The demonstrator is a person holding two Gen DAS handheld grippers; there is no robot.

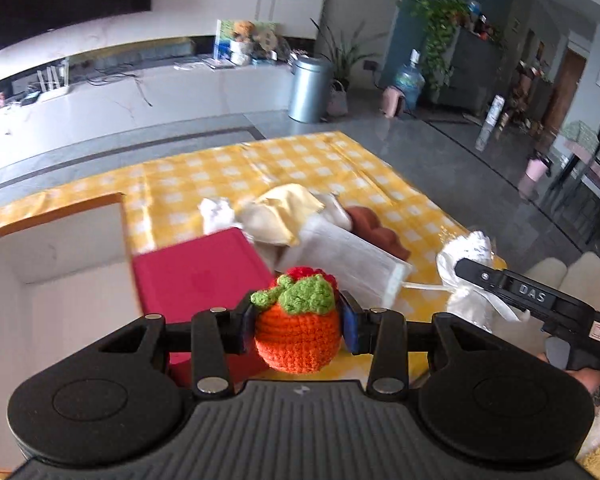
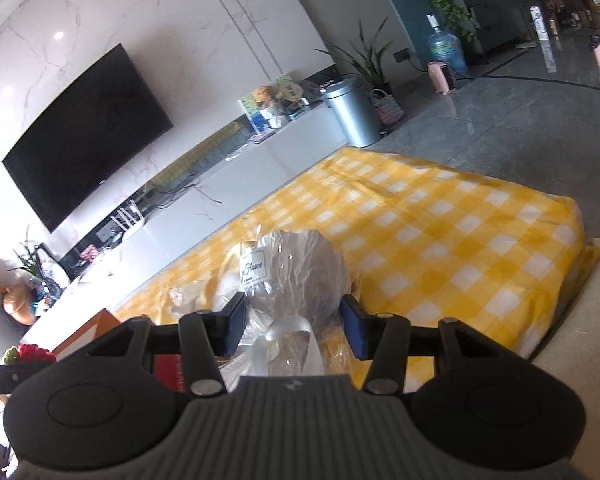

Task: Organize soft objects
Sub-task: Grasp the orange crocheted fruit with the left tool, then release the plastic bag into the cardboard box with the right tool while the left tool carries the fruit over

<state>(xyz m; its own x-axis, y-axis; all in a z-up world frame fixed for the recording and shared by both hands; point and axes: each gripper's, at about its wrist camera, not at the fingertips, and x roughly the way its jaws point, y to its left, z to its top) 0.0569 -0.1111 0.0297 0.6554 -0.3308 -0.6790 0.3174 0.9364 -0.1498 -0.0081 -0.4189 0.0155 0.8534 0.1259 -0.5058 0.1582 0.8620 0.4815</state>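
Observation:
My left gripper (image 1: 298,326) is shut on an orange crocheted pot with a green and red top (image 1: 296,332), held up over the near edge of a red box (image 1: 200,276). An open white-lined carton (image 1: 40,280) stands to the left of it. Towards the right of this view, my right gripper (image 1: 472,268) holds a clear-wrapped white bundle (image 1: 464,256) above the table edge. In the right wrist view the right gripper (image 2: 296,330) is shut on that wrapped bundle (image 2: 296,268), which has a small label and a ribbon. The crocheted pot (image 2: 30,354) shows at the left edge.
A yellow checked cloth (image 1: 300,160) covers the table. On it lies a pile: yellow fabric (image 1: 288,208), a white cloth (image 1: 216,212), a brown item (image 1: 376,232), a flat white packet (image 1: 348,264). A silver bin (image 1: 310,90) stands beyond on the floor, a beige sofa (image 1: 560,276) at right.

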